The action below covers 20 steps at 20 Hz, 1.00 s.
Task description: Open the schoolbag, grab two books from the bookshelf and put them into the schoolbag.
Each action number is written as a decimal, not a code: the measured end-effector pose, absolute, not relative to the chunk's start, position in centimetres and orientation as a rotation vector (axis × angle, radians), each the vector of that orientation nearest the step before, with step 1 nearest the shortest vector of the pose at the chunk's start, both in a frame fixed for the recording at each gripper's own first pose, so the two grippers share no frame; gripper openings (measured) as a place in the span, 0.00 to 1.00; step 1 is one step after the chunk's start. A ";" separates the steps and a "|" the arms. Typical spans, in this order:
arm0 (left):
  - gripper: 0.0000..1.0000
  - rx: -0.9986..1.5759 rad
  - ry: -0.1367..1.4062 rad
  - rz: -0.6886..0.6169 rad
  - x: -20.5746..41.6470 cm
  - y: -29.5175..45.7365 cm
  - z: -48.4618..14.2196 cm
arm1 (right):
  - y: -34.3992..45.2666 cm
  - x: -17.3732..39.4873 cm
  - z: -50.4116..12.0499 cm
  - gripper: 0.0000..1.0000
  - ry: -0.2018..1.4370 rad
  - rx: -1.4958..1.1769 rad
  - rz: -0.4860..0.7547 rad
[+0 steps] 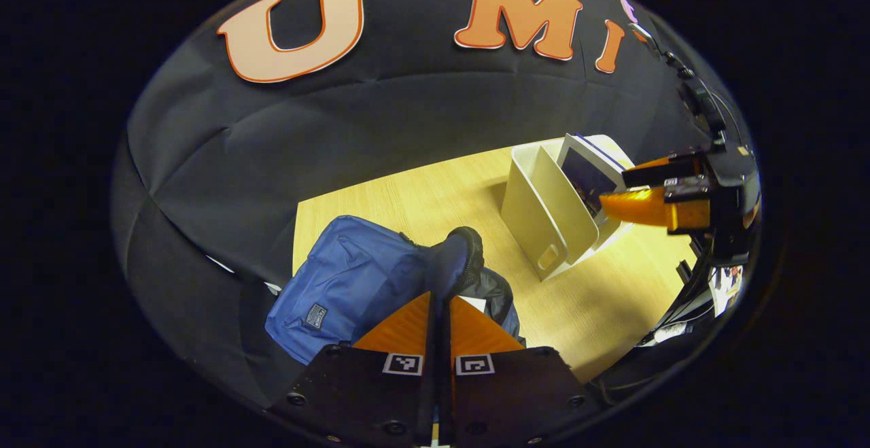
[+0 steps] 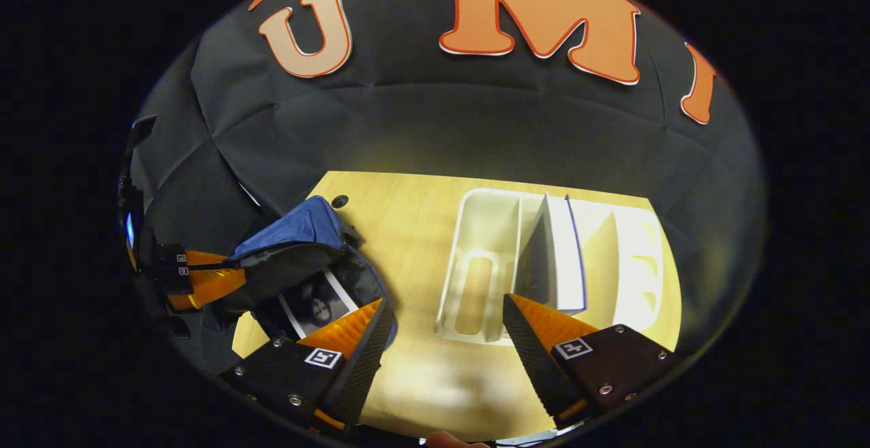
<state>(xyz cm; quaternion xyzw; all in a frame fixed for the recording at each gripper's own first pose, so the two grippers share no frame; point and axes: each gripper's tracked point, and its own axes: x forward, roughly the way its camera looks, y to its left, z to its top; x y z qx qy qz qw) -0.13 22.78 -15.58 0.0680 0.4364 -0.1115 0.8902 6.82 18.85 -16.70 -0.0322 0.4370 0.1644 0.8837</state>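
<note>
The blue schoolbag [image 1: 346,278] lies on the wooden table [image 1: 408,196], left of the white bookshelf [image 1: 544,224]. My left gripper [image 1: 440,298] is shut on the bag's dark flap [image 1: 455,257] and holds it up. In the right gripper view the left gripper [image 2: 204,278] keeps the schoolbag [image 2: 299,230] open, and one book [image 2: 316,305] lies inside it. My right gripper [image 2: 445,325] is open with nothing between its fingers, just in front of the bookshelf [image 2: 476,264]. A book [image 2: 557,257] stands upright in the shelf. The left gripper view has the right gripper [image 1: 622,190] beside that book [image 1: 588,176].
A round cable hole [image 2: 339,200] sits in the table [image 2: 408,230] behind the bag. Cables and clutter [image 1: 680,312] hang off the table's right edge. The black cloth wall runs close behind the table.
</note>
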 end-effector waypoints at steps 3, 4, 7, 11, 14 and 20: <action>0.04 0.143 0.908 -0.233 -0.2 22.8 -15.6 | 15.0 10.1 -15.5 0.97 0.881 -0.137 0.253; 0.03 0.139 0.910 -0.233 -0.4 22.8 -15.7 | 14.0 10.9 -15.4 0.97 0.883 -0.154 0.236; 0.04 0.128 0.913 -0.229 -0.3 22.9 -15.9 | 12.1 12.0 -15.7 0.97 0.921 -0.183 0.208; 0.03 0.116 0.919 -0.230 -0.4 22.8 -16.3 | 11.0 12.8 -18.3 0.97 1.004 -0.223 0.191; 0.04 0.095 0.929 -0.232 -0.7 22.7 -16.8 | 11.2 13.8 -20.2 0.97 1.084 -0.206 0.187; 0.04 0.067 0.936 -0.219 -0.9 23.0 -17.6 | 10.7 14.8 -21.9 0.73 1.218 -0.222 0.170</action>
